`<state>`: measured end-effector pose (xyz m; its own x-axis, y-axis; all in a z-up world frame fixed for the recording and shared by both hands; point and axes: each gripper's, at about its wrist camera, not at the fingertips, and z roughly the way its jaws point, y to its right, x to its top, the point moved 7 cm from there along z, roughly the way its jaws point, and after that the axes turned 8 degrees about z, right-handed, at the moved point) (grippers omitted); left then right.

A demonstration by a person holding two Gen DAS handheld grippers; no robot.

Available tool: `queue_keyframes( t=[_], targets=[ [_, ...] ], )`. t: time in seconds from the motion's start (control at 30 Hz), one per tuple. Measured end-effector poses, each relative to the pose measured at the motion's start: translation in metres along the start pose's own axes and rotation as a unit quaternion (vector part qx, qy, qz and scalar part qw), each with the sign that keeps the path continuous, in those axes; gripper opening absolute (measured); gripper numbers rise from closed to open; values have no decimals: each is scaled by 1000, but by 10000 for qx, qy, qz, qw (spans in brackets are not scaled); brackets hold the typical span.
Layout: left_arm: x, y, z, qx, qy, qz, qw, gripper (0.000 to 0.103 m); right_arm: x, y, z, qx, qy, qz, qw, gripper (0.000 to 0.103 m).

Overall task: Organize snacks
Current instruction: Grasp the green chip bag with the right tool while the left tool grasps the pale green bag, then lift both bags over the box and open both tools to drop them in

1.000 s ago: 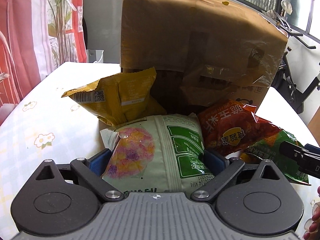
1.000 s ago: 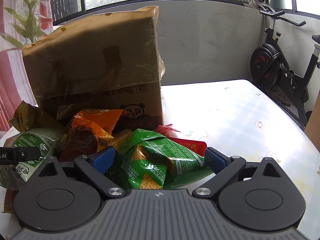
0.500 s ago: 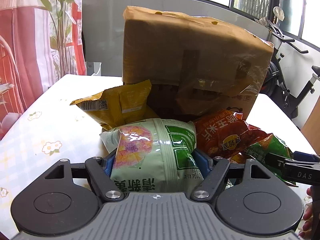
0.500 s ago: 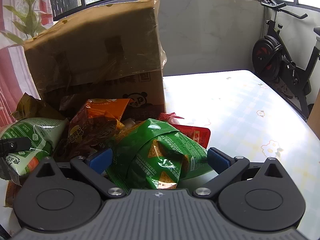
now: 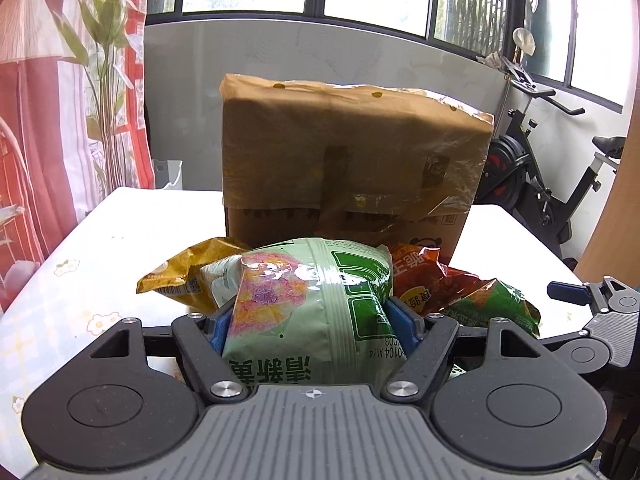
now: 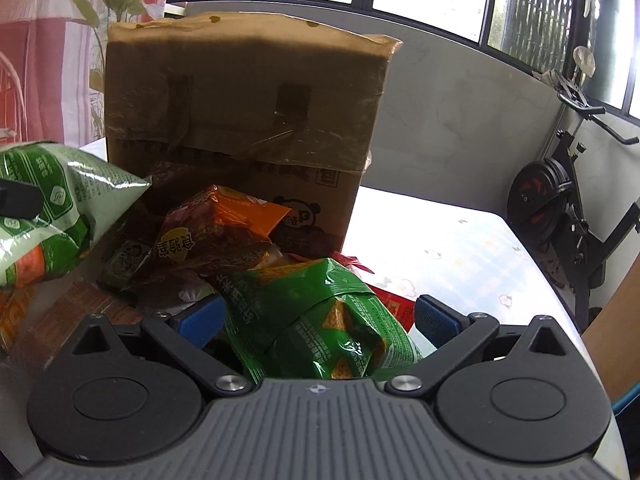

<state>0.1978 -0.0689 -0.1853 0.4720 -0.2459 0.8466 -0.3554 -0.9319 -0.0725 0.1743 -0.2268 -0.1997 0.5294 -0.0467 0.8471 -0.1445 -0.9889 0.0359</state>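
Observation:
My left gripper (image 5: pixel 311 322) is shut on a pale green snack bag (image 5: pixel 304 280), its blue pads pressing both sides, and the bag is lifted off the pile. Behind it lie a yellow bag (image 5: pixel 180 276) and an orange-red bag (image 5: pixel 416 276). In the right wrist view the pale green bag (image 6: pixel 60 208) hangs at the left. My right gripper (image 6: pixel 316 318) stands open around a dark green chip bag (image 6: pixel 320 320), which lies on the pile between the fingers without being squeezed. A tall cardboard box (image 6: pixel 248 100) stands just behind the snacks.
The snacks lie on a white flowered table (image 5: pixel 120 232). A red packet (image 6: pixel 396 304) sits under the dark green bag. An exercise bike (image 5: pixel 540 184) stands beyond the table's right side, with a red curtain and a plant (image 5: pixel 108 80) at the left.
My left gripper closed on the pale green bag and raised it back from the box. The right gripper rolled and shifted, still open around the dark green bag.

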Motion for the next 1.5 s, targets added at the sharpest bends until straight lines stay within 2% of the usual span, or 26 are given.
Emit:
queue_keyframes(
  t=[0.1,0.3,0.4,0.7,0.9,1.17,1.5],
  targets=[
    [3,0,-4,30,90,3,10000,77,-1,-12,6,-12,111,-454,9989,103],
    [5,-4,-7,70,207,-15,9998,77,-13,-20,34,-125,-157,-786,9967,101],
    [6,-5,-10,99,264,-18,9996,77,-15,-11,37,-180,-117,-528,9984,95],
    [5,-7,-11,90,293,-33,9995,77,-16,2,26,-98,17,-274,9996,80],
    [7,-9,-14,123,328,-80,9994,77,-5,18,9,170,58,368,9992,74],
    [19,-25,-25,367,568,-120,9976,77,19,38,-24,314,387,908,9946,73],
    [62,-57,-58,840,1190,108,9893,77,68,60,-65,558,1117,1401,9822,73]
  ],
)
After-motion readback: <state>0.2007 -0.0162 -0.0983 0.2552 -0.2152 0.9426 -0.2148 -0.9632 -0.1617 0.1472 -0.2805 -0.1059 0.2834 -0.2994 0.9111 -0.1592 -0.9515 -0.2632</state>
